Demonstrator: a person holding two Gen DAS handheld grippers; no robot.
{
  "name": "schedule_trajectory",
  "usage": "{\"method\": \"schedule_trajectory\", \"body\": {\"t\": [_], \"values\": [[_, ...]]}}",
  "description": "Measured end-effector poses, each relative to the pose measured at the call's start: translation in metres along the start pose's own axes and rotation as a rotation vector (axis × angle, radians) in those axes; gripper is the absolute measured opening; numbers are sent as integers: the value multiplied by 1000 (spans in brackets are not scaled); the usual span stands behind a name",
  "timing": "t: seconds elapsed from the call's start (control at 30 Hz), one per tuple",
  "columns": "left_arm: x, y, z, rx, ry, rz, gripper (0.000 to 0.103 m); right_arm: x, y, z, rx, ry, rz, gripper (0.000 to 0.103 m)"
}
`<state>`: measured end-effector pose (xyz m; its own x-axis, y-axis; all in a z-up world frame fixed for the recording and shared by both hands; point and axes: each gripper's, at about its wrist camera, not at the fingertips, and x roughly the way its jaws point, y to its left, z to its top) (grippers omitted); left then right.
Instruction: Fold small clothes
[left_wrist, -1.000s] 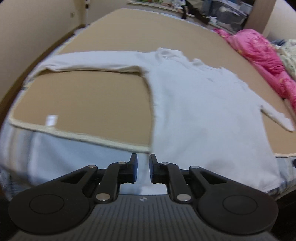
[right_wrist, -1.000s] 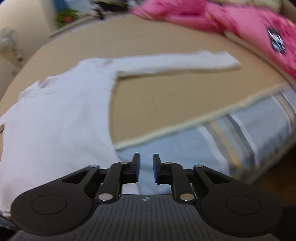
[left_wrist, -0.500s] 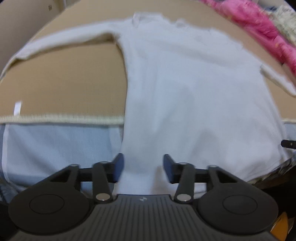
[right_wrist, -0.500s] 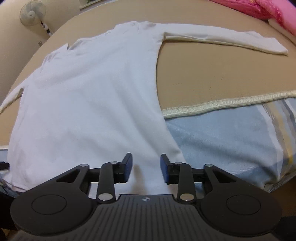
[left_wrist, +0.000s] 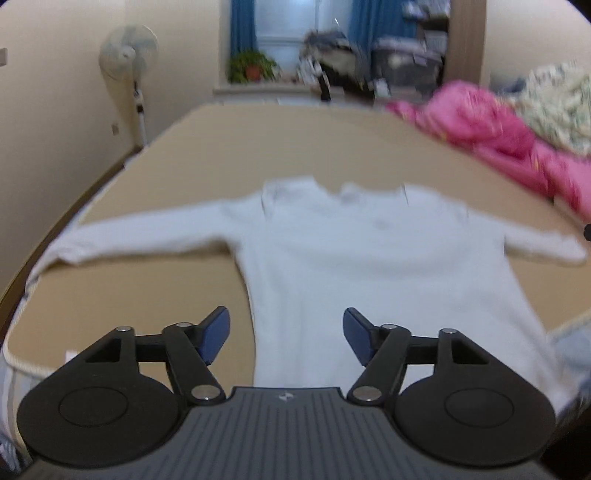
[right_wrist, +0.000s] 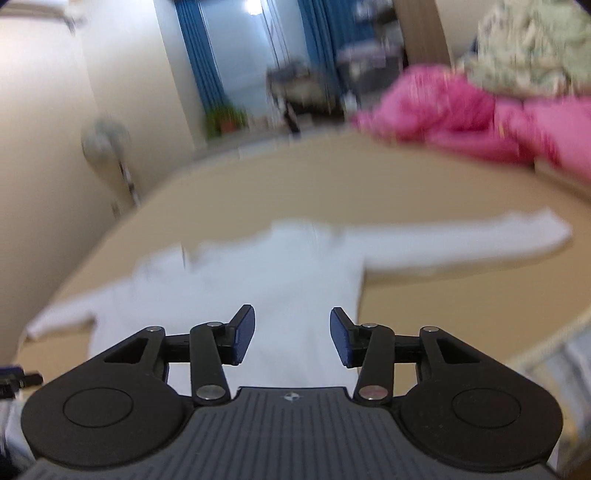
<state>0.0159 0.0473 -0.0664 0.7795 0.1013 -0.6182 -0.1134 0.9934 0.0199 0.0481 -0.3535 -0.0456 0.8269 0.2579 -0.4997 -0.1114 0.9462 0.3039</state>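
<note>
Right now my left claw (left_wrist: 286, 338) stands wide, its blue pads (left_wrist: 216, 334) well apart after just opening, and nothing is pinched between them; the white long-sleeved shirt (left_wrist: 369, 266) only shows through the gap, lying below. My right claw (right_wrist: 291, 336) has likewise just been opening and stands at a middling spread, holding nothing, with the same shirt (right_wrist: 280, 295) seen between its pads (right_wrist: 243, 332). The shirt lies flat on the tan cover (left_wrist: 295, 147) of the bed, collar toward 12 o'clock and hem toward 6 o'clock, running under my claws. In the left wrist view one sleeve stretches out to 9 o'clock and the other to 3 o'clock; in the right wrist view the long sleeve reaches to 3 o'clock. A pink bundle of cloth (left_wrist: 491, 133) sits at about 2 o'clock, well apart from the shirt, with a pale patterned heap (left_wrist: 557, 103) just beyond it. At 11 o'clock a standing fan (left_wrist: 129, 55) is by the wall, and a potted plant (left_wrist: 251, 66) sits at 12 o'clock below blue curtains (left_wrist: 242, 26). Both views are blurred.
</note>
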Motion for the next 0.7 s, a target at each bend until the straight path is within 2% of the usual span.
{"method": "schedule_trajectory", "body": {"t": [0.1, 0.17, 0.27, 0.37, 0.43, 0.53, 0.57, 0.63, 0.7], "values": [[-4, 10, 29, 18, -103, 33, 79, -6, 3, 33, -67, -98, -13, 53], [1, 14, 45, 32, -146, 47, 80, 7, 6, 55, -142, -122, -35, 53], [23, 25, 68, 46, -163, 48, 80, 30, 14, 76, -191, -142, -12, 54], [53, 38, 89, 60, -153, 54, 80, 60, 12, 79, -211, -125, -9, 55], [82, 53, 102, 49, -136, 67, 80, 81, 5, 71, -179, -105, -23, 55], [115, 85, 105, 4, -122, 104, 79, 108, 2, 58, -142, 14, -62, 55], [125, 100, 101, -18, -114, 122, 79, 111, 2, 60, -134, 9, -55, 55], [143, 123, 92, -70, -71, 164, 72, 112, 6, 62, -146, 7, -33, 55], [161, 146, 90, -126, 31, 229, 51, 119, 8, 63, -159, 23, -44, 55]]}}
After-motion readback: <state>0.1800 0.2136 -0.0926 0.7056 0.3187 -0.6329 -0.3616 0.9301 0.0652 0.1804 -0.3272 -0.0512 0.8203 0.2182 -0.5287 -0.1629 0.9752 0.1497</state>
